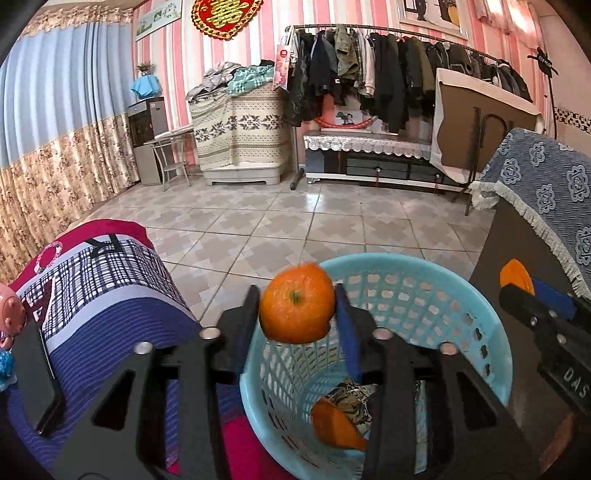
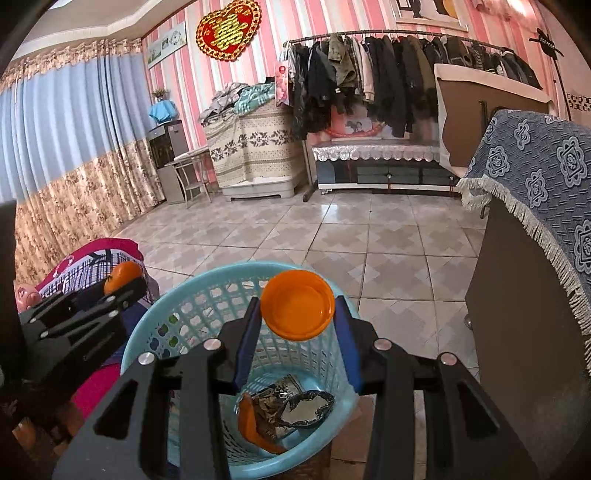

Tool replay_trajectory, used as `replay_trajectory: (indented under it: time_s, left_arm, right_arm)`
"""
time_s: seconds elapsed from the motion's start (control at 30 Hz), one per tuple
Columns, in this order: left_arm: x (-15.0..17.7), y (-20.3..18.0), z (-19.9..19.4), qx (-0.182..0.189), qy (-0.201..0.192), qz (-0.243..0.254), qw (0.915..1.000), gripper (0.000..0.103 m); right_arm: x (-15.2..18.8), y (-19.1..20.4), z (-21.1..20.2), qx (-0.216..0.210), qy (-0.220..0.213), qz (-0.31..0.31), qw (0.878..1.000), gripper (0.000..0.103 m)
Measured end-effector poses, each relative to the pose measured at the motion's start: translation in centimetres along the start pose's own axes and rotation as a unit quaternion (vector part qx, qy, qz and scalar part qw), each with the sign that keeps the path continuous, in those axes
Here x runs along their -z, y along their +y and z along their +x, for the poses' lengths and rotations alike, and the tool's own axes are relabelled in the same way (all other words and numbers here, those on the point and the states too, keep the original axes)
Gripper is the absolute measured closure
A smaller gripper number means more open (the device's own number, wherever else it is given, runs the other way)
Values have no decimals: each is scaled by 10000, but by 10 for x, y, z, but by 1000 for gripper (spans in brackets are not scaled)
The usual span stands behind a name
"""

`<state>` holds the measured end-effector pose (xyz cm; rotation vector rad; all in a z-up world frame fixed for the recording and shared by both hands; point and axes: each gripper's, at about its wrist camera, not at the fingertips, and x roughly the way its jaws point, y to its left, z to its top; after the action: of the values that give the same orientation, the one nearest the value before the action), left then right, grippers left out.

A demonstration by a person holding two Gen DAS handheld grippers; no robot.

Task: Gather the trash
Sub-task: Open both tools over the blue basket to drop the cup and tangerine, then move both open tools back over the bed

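Left wrist: left tongs (image 1: pixel 295 314) spread around orange peel (image 1: pixel 297 303), stem facing camera; right tongs (image 2: pixel 297 314) pinching lid (image 2: pixel 297 305).

Orange peel (image 1: pixel 296 312) & lid (image 2: pixel 297 305), lt-blue lattice basket (image 2: pixel 207 291), pink-striped wall (image 1: pixel 177 70)

Pink-striped walls (image 1: pixel 177 74), tiled floor (image 1: pixel 295 221), blue curtains (image 1: pixel 55 81), clothes rack (image 1: pixel 388 66).

A long metal rack of dark hanging coats (image 1: pixel 388 70) lines the pink-striped wall, beside a patterned cloth-draped chest (image 1: pixel 240 136), blue-and-floral curtains (image 1: pixel 55 122), a red heart-shaped wall ornament (image 2: pixel 227 29) and beige tiled floor (image 2: pixel 369 236).
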<state>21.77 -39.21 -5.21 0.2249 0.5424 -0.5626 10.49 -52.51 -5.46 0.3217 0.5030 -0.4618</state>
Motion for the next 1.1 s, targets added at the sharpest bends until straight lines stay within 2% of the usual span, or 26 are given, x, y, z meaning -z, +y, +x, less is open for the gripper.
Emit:
replay_trajectory:
  time_s: [0.03,0.07,0.27,0.47,0.63,0.7,0.77,0.9,0.97,1.1]
  left_arm:
    - [-1,2,-1,-36,-39,-32,10000,39]
    - [-1,4,-1,-66,-73,-59,9999,32]
    - [0,28,-6,-371,-157,-211,9990,14]
    - [-2,58,-15,-610,-206,-465,9968,10]
    - [-4,72,-27,-838,-356,-463,9948,8]
    - [-2,78,-32,-944,-412,-454,9936,6]
    - [2,83,-35,-957,-381,-492,9935,6]
    - [6,90,-41,-1011,-378,-523,9928,6]
    - [10,94,-47,-1052,-403,-528,9922,6]
    - [15,100,-57,-1122,-427,-549,9912,6]
  right_arm:
    - [0,1,1,-7,5,-16,10000,63]
    - [0,2,1,-14,4,-29,10000,63]
    - [0,13,3,-51,33,-100,9999,63]
    - [4,35,8,-125,77,-277,9995,63]
    - [5,50,12,-198,97,-316,9993,63]
    - [5,54,12,-220,71,-343,9991,57]
    - [4,56,11,-183,-7,-401,9990,37]
    - [1,58,4,-152,-183,-318,9992,28]
    - [-1,61,0,-167,-244,-298,9991,18]
    - [0,73,-6,-108,-353,-556,9978,12]
